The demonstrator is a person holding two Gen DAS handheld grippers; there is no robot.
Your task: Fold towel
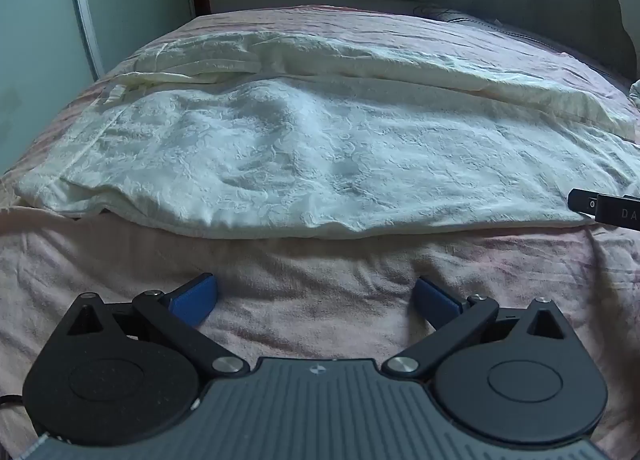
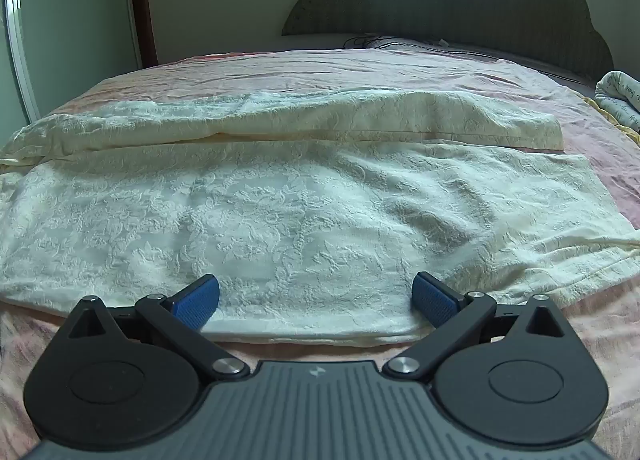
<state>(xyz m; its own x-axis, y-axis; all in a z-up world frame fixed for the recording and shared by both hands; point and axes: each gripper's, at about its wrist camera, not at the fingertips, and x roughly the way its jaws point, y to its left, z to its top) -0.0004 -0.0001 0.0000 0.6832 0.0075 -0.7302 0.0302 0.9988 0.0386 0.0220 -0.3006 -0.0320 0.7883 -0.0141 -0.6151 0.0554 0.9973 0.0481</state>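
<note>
Lying ahead of both gaping, empty tongs, the towel covers the bed.

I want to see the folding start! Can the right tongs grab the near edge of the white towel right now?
Probably yes. The right tongs are wide open, empty, right over the white towel at its near edge, which lies flat on the pink bedspread with nothing on it or in the way.
</note>
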